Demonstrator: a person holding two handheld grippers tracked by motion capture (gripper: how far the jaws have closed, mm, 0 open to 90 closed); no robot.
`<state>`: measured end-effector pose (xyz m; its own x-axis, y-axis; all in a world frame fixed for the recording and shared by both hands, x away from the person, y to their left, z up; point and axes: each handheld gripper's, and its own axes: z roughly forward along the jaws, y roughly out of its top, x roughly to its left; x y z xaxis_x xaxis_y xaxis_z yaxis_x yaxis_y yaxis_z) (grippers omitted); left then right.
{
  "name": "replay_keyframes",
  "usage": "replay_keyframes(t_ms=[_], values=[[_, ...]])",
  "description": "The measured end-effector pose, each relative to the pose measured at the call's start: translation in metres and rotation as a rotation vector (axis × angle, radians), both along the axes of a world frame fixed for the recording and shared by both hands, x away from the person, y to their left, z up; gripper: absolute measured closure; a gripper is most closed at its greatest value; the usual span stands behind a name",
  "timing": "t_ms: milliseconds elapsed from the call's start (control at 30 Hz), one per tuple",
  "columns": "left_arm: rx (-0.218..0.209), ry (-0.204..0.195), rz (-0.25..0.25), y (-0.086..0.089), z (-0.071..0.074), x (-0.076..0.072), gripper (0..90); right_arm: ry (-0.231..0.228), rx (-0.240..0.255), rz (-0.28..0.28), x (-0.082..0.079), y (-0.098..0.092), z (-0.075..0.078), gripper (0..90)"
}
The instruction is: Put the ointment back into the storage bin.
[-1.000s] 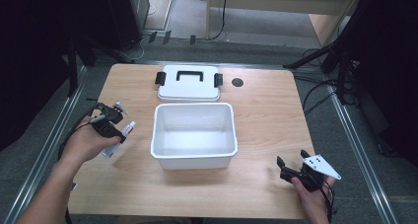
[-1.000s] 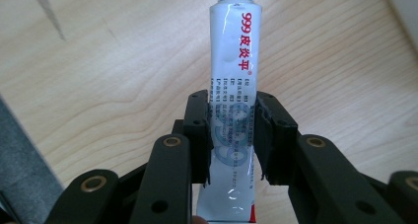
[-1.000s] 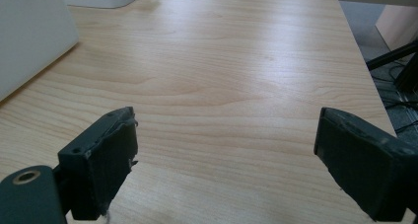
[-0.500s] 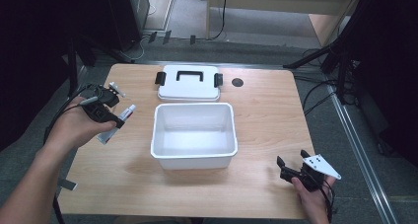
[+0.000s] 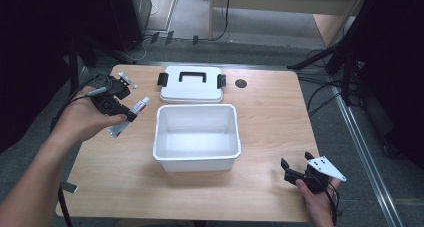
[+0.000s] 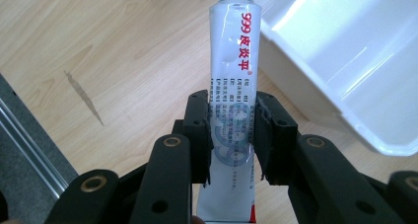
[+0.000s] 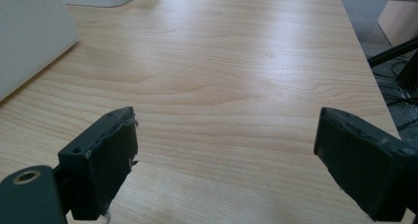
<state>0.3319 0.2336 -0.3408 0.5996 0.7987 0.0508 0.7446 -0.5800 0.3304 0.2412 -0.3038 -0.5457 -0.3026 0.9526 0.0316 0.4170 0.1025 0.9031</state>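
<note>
Tube [image 5: 129,118] clamped in left gripper [image 5: 116,103], raised beside the white bin [image 5: 196,158].
In the left gripper view we see its jaws pinching the tube mid-body, tail cut off. Right gripper [image 7: 224,160] rests low on the table [image 7: 236,76], jaws wide apart.

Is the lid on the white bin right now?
No, the lid lies flat on the table behind the open white bin.

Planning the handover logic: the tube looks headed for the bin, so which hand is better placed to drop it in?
Left. Its tool is shut on the tube, with the bin right beside it. The right tool is open, holding nothing, at the table's near right corner.
</note>
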Motion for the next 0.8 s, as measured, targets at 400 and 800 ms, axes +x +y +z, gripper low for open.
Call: replay_keyframes(t_ms=[400,800], values=[[-0.018,0.005,-0.085,-0.038,0.006,0.012,70.9,0.005,0.007,-0.001,0.001,0.0,0.0,9.8],[-0.032,0.015,-0.128,-0.068,0.003,0.022,70.9,0.008,0.008,0.001,0.001,0.0,0.0,9.8]])
